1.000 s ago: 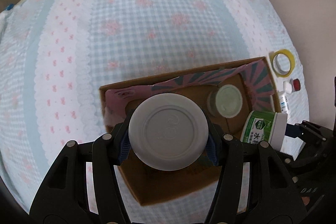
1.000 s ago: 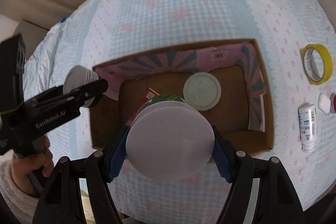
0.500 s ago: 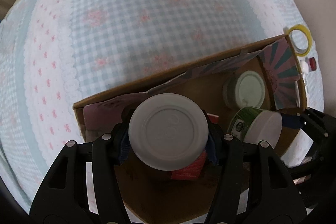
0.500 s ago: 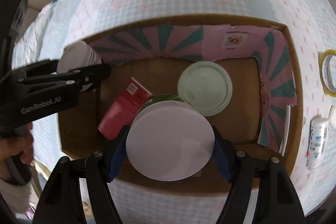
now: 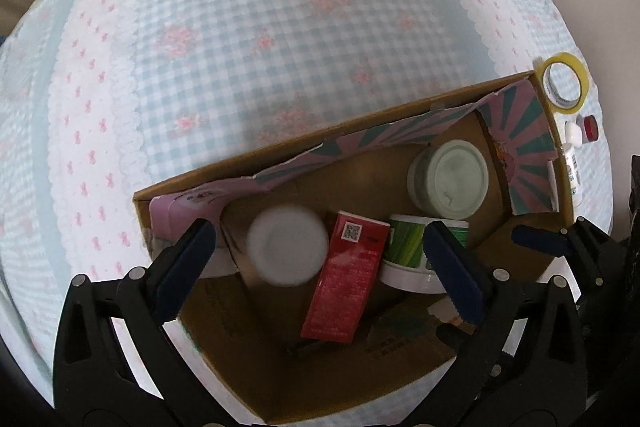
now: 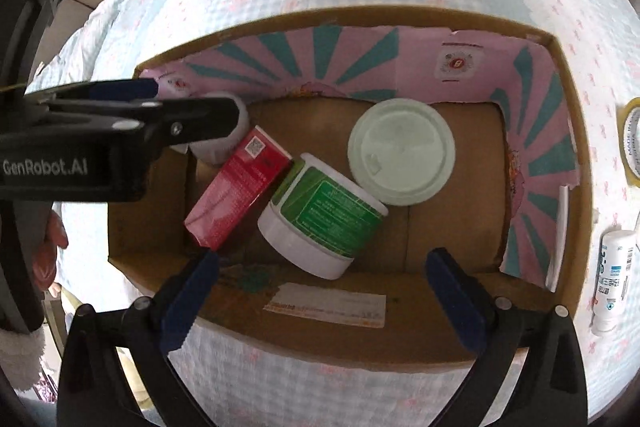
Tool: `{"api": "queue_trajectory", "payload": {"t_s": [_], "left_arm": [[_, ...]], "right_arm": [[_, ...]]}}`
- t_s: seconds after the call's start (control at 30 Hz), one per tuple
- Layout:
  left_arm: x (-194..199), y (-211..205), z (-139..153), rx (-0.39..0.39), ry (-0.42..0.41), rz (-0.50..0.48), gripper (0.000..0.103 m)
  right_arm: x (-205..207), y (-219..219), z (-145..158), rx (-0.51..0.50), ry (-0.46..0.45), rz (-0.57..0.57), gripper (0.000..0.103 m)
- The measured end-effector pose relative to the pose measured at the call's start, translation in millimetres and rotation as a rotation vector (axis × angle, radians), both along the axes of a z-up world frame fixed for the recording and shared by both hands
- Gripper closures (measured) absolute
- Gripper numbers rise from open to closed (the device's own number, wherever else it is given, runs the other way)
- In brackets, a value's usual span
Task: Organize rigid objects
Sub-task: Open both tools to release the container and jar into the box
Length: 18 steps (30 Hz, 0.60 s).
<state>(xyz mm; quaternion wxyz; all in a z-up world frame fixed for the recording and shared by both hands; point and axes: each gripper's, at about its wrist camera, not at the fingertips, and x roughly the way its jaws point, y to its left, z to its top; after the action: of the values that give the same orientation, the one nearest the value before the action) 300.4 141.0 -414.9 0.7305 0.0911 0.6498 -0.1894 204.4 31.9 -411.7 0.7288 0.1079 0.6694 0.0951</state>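
Both grippers hang over the cardboard box [image 6: 400,331], jaws opening wide, nothing pinched. Left gripper [image 5: 320,267]: the white jar [image 5: 286,245] sits blurred between the pads but untouched, so I read it as dropping into the box's left end. Right gripper [image 6: 320,291]: the green-label tub [image 6: 324,215] lies on its side mid-box, leaning on the red carton [image 6: 236,187], just beside the pale-lid jar [image 6: 400,151]. Releasing low over the box keeps things from bouncing out. Tape roll [image 5: 564,83] and small bottle [image 6: 612,283] are outside, right of the box, probably next.
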Motion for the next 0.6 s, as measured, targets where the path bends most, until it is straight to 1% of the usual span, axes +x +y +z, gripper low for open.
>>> {"api": "queue_trajectory", "payload": {"t_s": [0.17, 0.37, 0.43, 0.57, 0.6], "left_arm": [[-6.6, 7.4, 22.4, -0.005, -0.02, 0.007, 0.0], [-21.1, 12.5, 59.0, -0.021, -0.071, 0.017, 0.0], [-28.6, 16.2, 73.4, -0.03, -0.092, 0.028, 0.0], [-47.8, 27.5, 109.0, -0.074, -0.144, 0.062, 0.0], [-52.3, 30.2, 118.2, -0.083, -0.153, 0.072, 0.0]], "right_arm": [[-9.2, -11.7, 12.2, -0.002, -0.009, -0.015, 0.0], [-19.3, -18.1, 41.6, -0.016, -0.041, -0.029, 0.0], [-24.1, -19.4, 55.0, -0.025, -0.06, -0.031, 0.0], [-33.0, -19.5, 84.3, -0.05, -0.097, -0.023, 0.0], [-29.2, -14.5, 91.2, -0.052, -0.105, -0.022, 0.0]]}}
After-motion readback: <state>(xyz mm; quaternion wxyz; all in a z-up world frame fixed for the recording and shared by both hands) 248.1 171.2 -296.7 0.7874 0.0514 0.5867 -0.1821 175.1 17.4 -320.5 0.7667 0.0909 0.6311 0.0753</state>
